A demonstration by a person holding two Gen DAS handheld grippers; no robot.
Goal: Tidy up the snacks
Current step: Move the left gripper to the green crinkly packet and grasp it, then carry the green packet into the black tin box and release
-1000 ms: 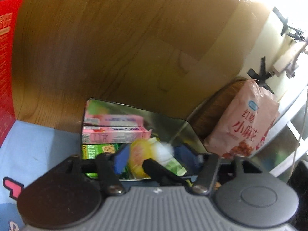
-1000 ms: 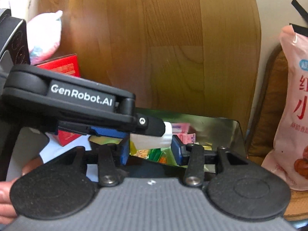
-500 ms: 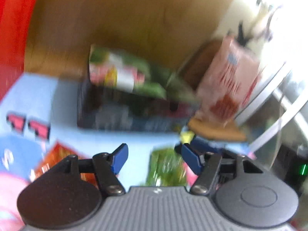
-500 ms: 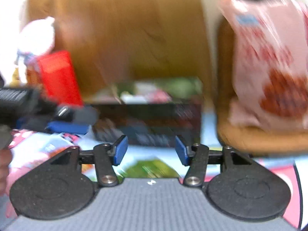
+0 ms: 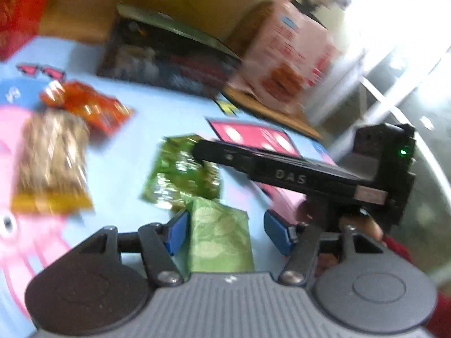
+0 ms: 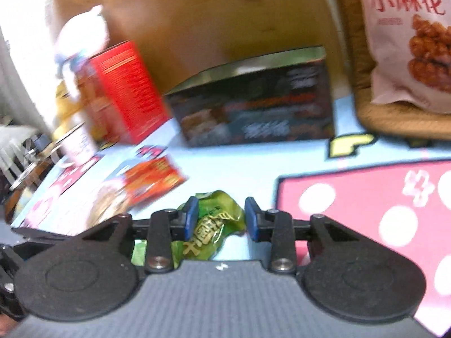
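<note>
Both tongs have swung from the snack box [image 6: 253, 104] down to the desk [image 5: 135, 146]; right tongs [image 6: 221, 218] closing around a soft, crinkly green packet [image 6: 214, 225], best pinched mid-body; left tongs [image 5: 222, 231] half-open over a green pouch [image 5: 220, 239]

Lighting: daylight, strong, entering from the upper right of the left wrist view and the upper left of the right wrist view, both corners blown out to white. Blur: heavy motion smear over the brown snack packet [image 5: 50, 160], orange packet [image 5: 84, 104], red box [image 6: 124, 90] and dark box [image 6: 253, 107]. Sharpest: gripper bodies at the bottom edge. Distortion: fisheye bending at the borders. Shadows: soft, faint on the blue mat [image 6: 239, 166].
</note>
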